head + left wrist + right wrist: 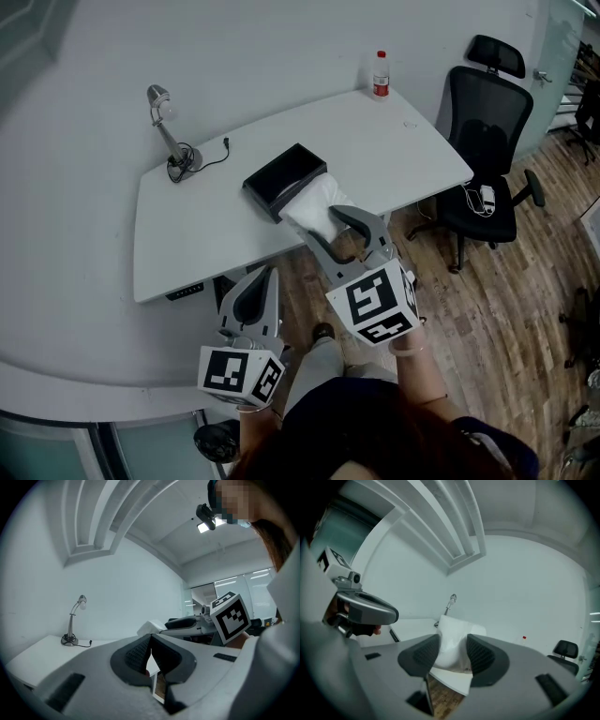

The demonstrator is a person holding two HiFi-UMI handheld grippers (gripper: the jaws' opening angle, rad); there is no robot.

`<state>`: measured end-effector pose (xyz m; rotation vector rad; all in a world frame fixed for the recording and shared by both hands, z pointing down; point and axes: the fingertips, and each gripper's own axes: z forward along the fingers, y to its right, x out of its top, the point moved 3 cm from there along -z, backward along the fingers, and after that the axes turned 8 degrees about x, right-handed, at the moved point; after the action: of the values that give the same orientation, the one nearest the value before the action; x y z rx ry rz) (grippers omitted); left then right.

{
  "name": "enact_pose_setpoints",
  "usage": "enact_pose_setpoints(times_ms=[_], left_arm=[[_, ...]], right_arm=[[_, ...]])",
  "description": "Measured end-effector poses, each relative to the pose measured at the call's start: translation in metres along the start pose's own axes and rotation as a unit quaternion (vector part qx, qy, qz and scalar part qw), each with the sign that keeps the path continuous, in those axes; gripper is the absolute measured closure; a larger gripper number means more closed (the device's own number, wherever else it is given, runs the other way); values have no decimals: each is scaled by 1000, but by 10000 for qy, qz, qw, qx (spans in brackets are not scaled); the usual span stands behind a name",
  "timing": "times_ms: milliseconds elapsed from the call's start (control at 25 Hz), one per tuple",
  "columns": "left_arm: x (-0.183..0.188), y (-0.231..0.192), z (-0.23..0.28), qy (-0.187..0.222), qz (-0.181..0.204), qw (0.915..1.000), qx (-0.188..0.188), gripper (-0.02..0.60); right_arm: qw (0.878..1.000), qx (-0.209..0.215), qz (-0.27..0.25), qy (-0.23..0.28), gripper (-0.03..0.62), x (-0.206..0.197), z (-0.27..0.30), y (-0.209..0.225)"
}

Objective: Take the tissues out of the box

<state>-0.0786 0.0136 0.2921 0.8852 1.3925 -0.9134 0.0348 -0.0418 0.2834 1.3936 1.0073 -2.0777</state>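
The room is white, with a wood floor and a big white desk [216,216]. A black office chair [483,159] stands at the desk's right side.

Near the front edge of the desk lies the black tissue box [281,173]. A fat white wad of tissues [317,208] sticks out of its open end. I cannot see if more are inside.

The right gripper [452,651] has its two jaws pressed on the sides of the wad. I think this is the pulling-out step. Next, it should pull the wad away from the box and keep a tight hold.

The left gripper [151,651] hangs low in front of the desk. Its jaws are closed together with nothing in them.
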Motion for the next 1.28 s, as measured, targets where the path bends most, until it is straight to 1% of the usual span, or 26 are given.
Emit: enact_pose_setpoints(times_ms=[120,440,1280], left_arm=[[1,3,-5,3,25,10000,-13,560],[2,18,-22,34,87,9999,-56,560],[3,53,-50,174,146,9997,-66,560]], right_arm=[[10000,-13,-25,29,398,3,-7,-3],[9994,25,5,350,401,10,-35,-19],[9961,-42,129,869,405,18,-109,-34]])
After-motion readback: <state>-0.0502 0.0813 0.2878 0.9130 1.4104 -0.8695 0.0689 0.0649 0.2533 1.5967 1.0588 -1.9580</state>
